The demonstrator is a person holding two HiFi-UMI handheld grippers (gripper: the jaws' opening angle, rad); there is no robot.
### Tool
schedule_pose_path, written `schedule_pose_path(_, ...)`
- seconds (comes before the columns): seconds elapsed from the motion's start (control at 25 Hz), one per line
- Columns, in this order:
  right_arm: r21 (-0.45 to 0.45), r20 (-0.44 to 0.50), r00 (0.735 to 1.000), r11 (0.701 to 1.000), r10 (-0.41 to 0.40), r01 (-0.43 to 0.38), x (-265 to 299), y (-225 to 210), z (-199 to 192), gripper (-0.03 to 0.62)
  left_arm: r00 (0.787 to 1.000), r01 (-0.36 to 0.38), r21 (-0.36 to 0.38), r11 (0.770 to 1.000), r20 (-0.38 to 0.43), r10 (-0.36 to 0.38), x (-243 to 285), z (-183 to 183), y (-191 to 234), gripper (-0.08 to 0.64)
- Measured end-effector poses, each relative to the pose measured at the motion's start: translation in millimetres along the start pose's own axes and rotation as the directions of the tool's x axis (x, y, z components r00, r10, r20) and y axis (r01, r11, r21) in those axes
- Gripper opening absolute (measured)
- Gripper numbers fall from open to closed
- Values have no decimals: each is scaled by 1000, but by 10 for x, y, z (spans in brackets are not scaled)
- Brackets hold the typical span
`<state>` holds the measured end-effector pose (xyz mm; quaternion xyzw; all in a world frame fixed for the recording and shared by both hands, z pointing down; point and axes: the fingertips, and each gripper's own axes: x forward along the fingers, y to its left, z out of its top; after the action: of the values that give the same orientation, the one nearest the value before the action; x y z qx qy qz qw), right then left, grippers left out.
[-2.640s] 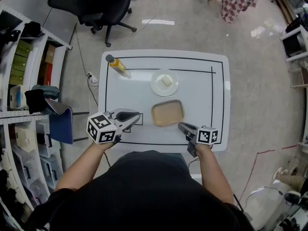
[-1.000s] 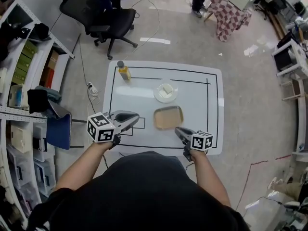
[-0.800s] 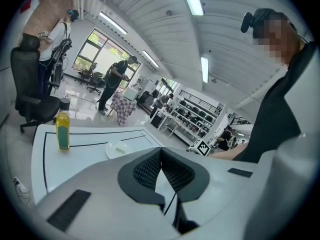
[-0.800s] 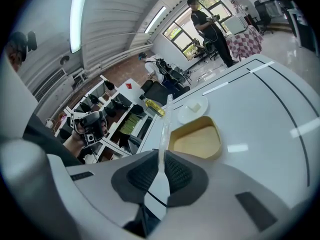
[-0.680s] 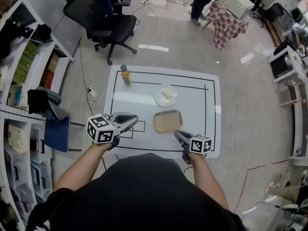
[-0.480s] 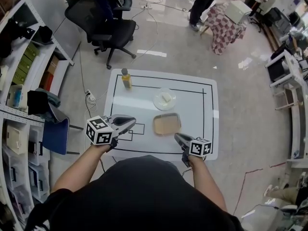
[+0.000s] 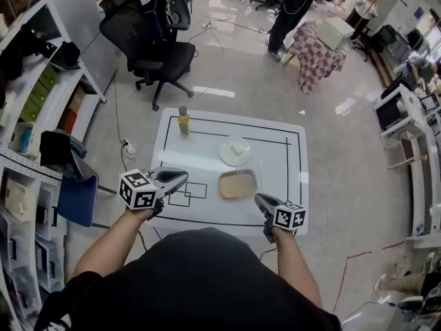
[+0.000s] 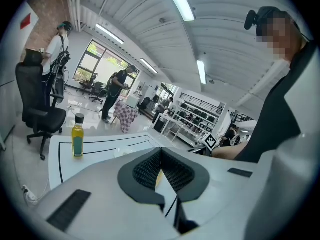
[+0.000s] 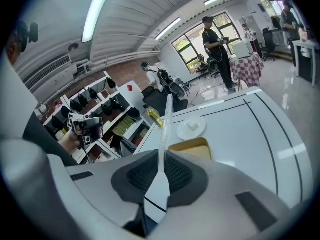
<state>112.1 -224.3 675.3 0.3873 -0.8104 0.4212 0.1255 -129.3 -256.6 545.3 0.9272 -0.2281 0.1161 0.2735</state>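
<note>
The left gripper hangs over the near left part of the white table, its two dark ribbed pads pressed together at the tips with nothing between them. Ahead of these jaws and off to their left, an upright bottle of yellow oil with a dark cap stands near the table's far left corner, well apart from the gripper. Beyond the bottle, off the table, is a black office chair. Between the two grippers and a little ahead of both lies a shallow tan tray, flat on the table. Just past the tray sits a round white plate bearing a small pale block. The right gripper is over the near right part of the table, and its jaws are clamped on the broad lower end of a thin white utensil, which stands up from the pads and leans slightly right. From these jaws the tray lies straight ahead and close, the plate just behind it, and the bottle farther off to the left.
</note>
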Motion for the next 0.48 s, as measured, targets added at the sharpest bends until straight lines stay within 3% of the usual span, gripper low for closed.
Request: schedule_pose_path(0.48, -22, 94, 995, 1000, -16, 18, -303, 317, 151, 51, 999, -7, 35, 999, 51, 6, -353, 65, -197, 21)
